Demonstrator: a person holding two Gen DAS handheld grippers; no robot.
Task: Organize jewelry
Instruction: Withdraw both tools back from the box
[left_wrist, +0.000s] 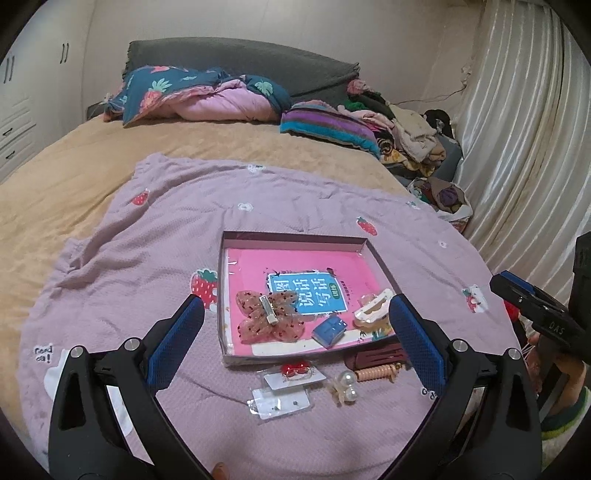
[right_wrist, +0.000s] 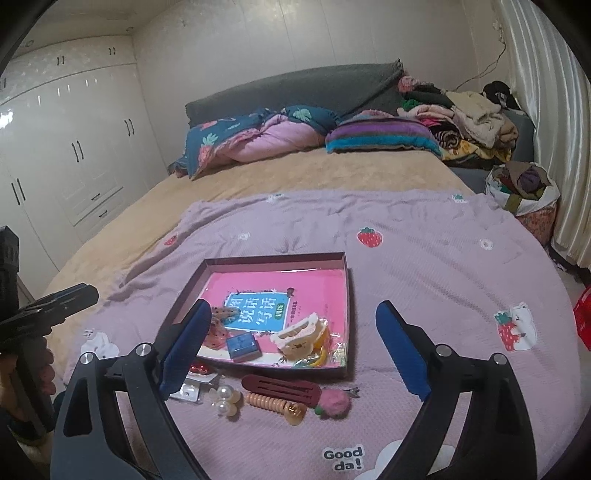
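Both grippers hover above a lilac strawberry-print blanket (left_wrist: 110, 258) spread on the bed. The left gripper (left_wrist: 295, 325) has its blue-padded fingers wide apart, holding nothing; the right gripper (right_wrist: 291, 343) is likewise spread and empty. A shallow tray (left_wrist: 295, 236) with a dark rim sits on the blanket, lined with a pink booklet (left_wrist: 258, 266). Inside the tray: a butterfly hair clip (left_wrist: 269, 314) at 9 o'clock, a small blue box (left_wrist: 328, 328) at 6 o'clock, and a cream claw clip (left_wrist: 373, 306) at 3 o'clock. Outside the tray, just beside its near edge on the blanket: a red bow on a card (left_wrist: 295, 371), a clear earring packet (left_wrist: 280, 402), a pearl hair tie (left_wrist: 345, 387), a maroon barrette (right_wrist: 280, 387), a peach spiral hair tie (right_wrist: 273, 402) touching the barrette, and a pink pompom clip (right_wrist: 332, 402) at 3 o'clock of them. Folded bedding (right_wrist: 258, 136) lies at the headboard, at 12 o'clock.
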